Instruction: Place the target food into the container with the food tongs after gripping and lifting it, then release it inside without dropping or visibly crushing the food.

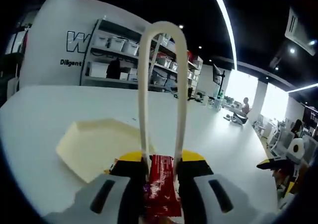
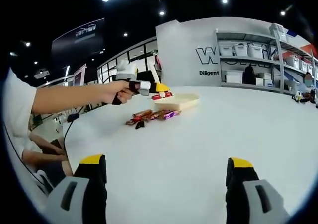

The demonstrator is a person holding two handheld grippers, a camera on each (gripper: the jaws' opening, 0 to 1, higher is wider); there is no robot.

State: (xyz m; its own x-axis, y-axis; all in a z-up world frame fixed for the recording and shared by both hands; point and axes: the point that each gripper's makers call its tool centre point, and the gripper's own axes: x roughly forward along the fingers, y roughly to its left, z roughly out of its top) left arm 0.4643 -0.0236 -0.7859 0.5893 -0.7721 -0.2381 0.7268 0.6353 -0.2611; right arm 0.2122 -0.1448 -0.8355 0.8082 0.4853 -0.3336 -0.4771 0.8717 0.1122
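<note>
The red snack bar (image 1: 161,186) sits between the arms of the white tongs (image 1: 162,85), down low by the left gripper (image 1: 161,172). The left gripper squeezes the tongs, and the tongs are pinched on the bar. The bar is up in the air, just right of the cream tray (image 1: 97,144) on the white table (image 1: 44,110). In the right gripper view, a hand (image 2: 119,91) holds the left gripper by the tray's left end, far across the table. More wrapped snacks (image 2: 151,115) lie near the tray. The right gripper (image 2: 164,184) is wide apart and holds nothing.
</note>
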